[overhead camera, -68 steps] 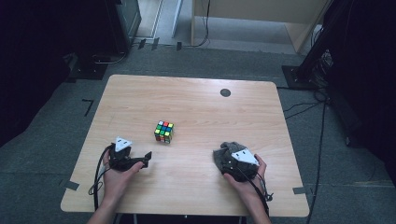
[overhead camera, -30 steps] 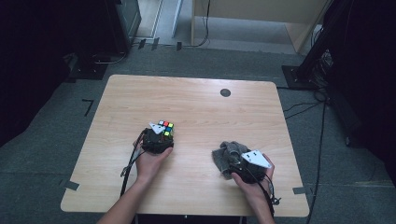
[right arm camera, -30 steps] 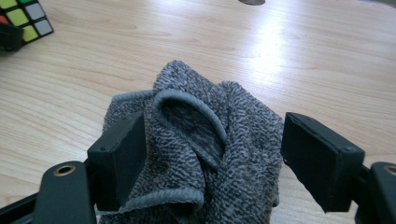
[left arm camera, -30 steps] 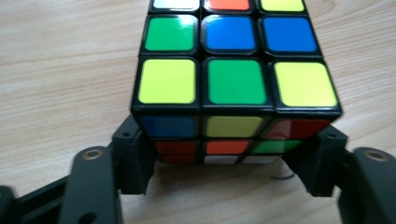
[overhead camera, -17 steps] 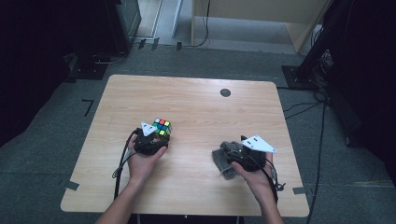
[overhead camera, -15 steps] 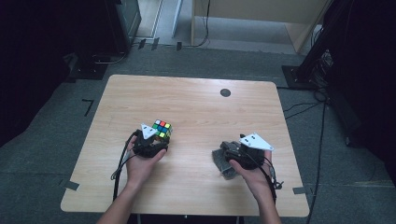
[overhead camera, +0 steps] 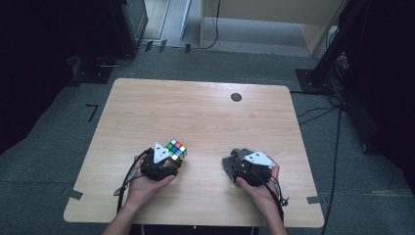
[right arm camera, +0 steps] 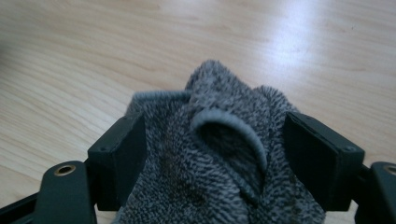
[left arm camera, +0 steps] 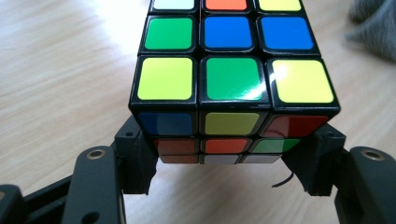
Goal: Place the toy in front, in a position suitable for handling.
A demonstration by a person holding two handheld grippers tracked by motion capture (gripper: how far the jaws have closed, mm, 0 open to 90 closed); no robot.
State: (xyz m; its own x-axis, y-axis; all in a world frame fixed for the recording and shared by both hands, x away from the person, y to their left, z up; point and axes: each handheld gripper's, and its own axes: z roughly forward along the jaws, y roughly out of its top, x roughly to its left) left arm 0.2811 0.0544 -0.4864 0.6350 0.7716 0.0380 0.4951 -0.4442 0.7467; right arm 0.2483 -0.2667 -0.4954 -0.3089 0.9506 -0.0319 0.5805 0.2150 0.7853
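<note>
We have the left gripper [left arm camera: 219, 175] clamped low on the light, hard, slick cube [left arm camera: 231, 88], and the right gripper [right arm camera: 219, 158] squeezing the soft, limp cloth [right arm camera: 215, 186] at its bunched middle

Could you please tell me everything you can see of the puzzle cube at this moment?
The puzzle cube is a scrambled three-by-three with a black frame and glossy stickers in green, blue, yellow, red, orange and white. It looks like hard plastic. The left gripper is shut on its lower layers, a black jaw pressing each side. In the high view it sits at the near left part of the wooden table, just ahead of the left hand, apart from the grey cloth.
</note>
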